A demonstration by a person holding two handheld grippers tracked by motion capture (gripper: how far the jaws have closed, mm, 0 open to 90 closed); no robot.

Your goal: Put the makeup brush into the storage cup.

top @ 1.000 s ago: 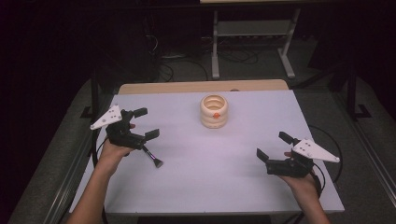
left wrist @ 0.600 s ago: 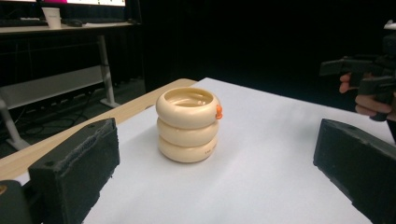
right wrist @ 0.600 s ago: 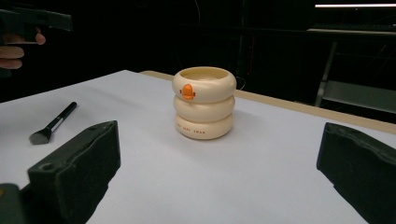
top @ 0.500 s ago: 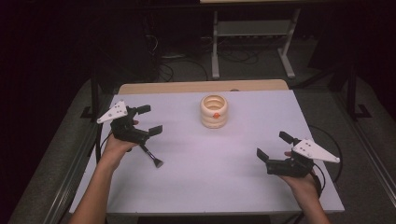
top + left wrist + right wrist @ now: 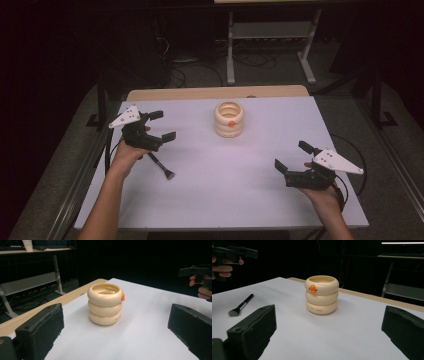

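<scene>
Makeup brush (image 5: 161, 166) lies flat on the white table (image 5: 225, 200), just below and beside the left hand-held gripper (image 5: 161, 125), close to the person's left hand (image 5: 127, 152) but not between the jaws. That gripper hovers with its jaws spread wide and nothing in them. The right hand-held gripper (image 5: 292, 156) sits well apart at the table's near right, jaws likewise gaping and empty. Since a second ago the left hand-held gripper has lifted away from the brush toward the far left; the brush and the right one have stayed put. The brush's long axis runs diagonally, bristle head toward the near right, black handle toward the left hand. A cream ringed cup (image 5: 229, 119) stands upright at the far middle.
</scene>
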